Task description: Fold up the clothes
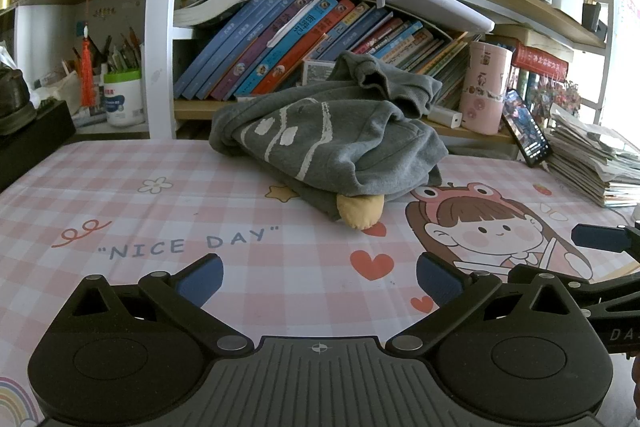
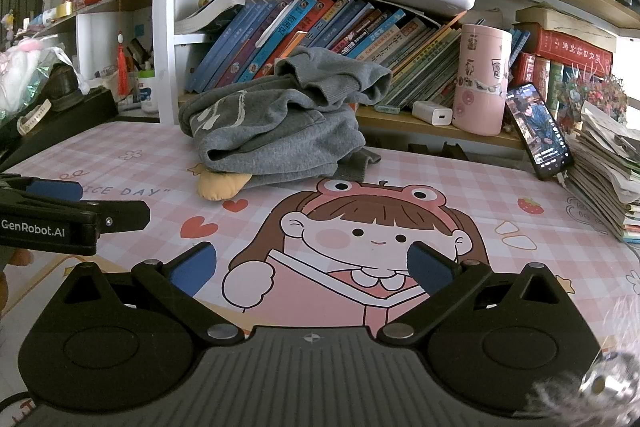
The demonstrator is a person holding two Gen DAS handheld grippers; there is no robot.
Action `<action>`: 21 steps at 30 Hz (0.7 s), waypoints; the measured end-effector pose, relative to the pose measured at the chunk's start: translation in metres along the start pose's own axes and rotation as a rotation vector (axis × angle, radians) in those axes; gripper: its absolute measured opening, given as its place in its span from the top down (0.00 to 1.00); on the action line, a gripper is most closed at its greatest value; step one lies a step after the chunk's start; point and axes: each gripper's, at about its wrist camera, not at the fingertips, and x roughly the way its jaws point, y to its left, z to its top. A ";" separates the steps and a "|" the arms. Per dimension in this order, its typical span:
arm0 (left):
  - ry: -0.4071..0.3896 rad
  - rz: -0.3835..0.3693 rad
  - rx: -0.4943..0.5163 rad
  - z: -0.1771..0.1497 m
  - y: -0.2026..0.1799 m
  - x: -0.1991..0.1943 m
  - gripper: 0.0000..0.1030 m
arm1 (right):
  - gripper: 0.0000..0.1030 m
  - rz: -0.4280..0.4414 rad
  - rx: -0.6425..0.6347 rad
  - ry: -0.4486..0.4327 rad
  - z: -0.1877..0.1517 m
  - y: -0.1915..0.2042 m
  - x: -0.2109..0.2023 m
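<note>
A grey sweatshirt (image 1: pixel 332 139) with white print lies bunched in a heap at the back of the pink checked desk mat (image 1: pixel 160 211), a tan padded flap (image 1: pixel 360 213) sticking out from under it. The right wrist view shows the same sweatshirt (image 2: pixel 276 131) left of centre, with the tan flap (image 2: pixel 220 185) in front. My left gripper (image 1: pixel 318 277) hovers low over the mat, open and holding nothing, well short of the heap. My right gripper (image 2: pixel 312 267) is open too, over the cartoon girl print, with nothing between its blue pads. Each gripper shows at the edge of the other's view.
A bookshelf with leaning books (image 1: pixel 320 39) stands right behind the sweatshirt. A pink cup (image 2: pixel 482 79), a white charger (image 2: pixel 432 113) and a propped phone (image 2: pixel 538 129) sit at the back right, beside a paper stack (image 2: pixel 604 171). Dark boxes (image 1: pixel 32 135) line the left edge.
</note>
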 end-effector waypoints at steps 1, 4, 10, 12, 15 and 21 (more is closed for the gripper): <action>0.000 0.000 0.000 0.000 0.000 0.000 0.00 | 0.00 0.000 0.000 0.000 0.000 0.000 0.000; -0.001 -0.001 -0.001 0.000 0.000 0.000 0.00 | 0.00 0.000 -0.001 0.000 0.000 0.000 0.000; -0.001 -0.002 0.000 0.000 0.000 0.000 0.00 | 0.00 0.000 -0.002 0.003 -0.001 0.000 0.001; -0.002 -0.002 0.000 0.000 0.000 -0.001 0.00 | 0.00 0.000 -0.002 0.004 -0.001 0.000 0.001; -0.002 -0.003 0.000 0.000 0.000 -0.001 0.00 | 0.00 -0.001 -0.003 0.005 -0.001 0.001 0.001; -0.008 -0.005 -0.005 0.001 0.001 -0.003 0.00 | 0.00 -0.006 -0.013 0.009 0.000 0.002 0.001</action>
